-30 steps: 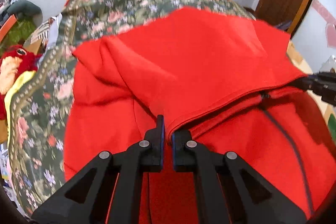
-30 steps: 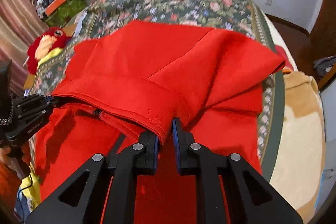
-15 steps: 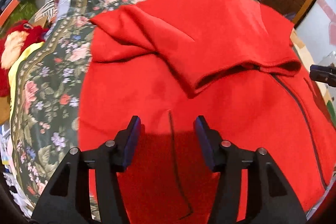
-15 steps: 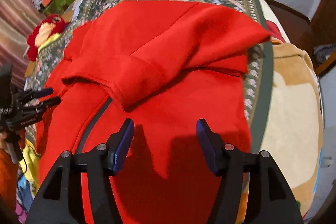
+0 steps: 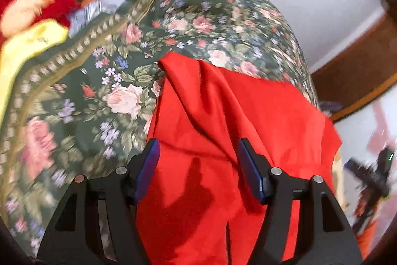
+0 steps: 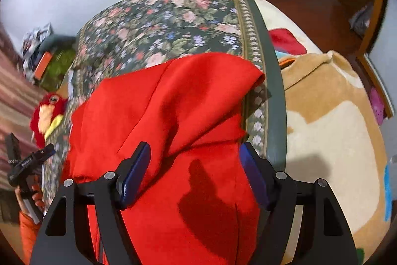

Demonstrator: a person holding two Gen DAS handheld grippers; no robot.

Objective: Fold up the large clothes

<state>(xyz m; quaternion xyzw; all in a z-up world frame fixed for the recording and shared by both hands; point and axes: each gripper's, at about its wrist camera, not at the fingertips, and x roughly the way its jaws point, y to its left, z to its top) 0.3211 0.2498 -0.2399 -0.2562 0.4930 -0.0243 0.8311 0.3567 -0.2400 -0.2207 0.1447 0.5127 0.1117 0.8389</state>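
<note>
Floral bedspread (image 5: 119, 81) under 1 red garment (image 5: 223, 116), 2 tools, left tool (image 5: 197, 153) and right tool (image 6: 194, 155), both just spread wide, nothing gripped.

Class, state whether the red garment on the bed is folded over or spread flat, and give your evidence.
Folded over. One layer of the red garment lies doubled on another, its folded edge crossing the cloth above the open right gripper, on the floral bedspread.

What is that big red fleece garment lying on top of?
The red fleece garment lies on a dark green floral bedspread, which shows beyond it and to its left. A tan and cream plush blanket sits beside that. What lies directly beneath the garment is covered.
</note>
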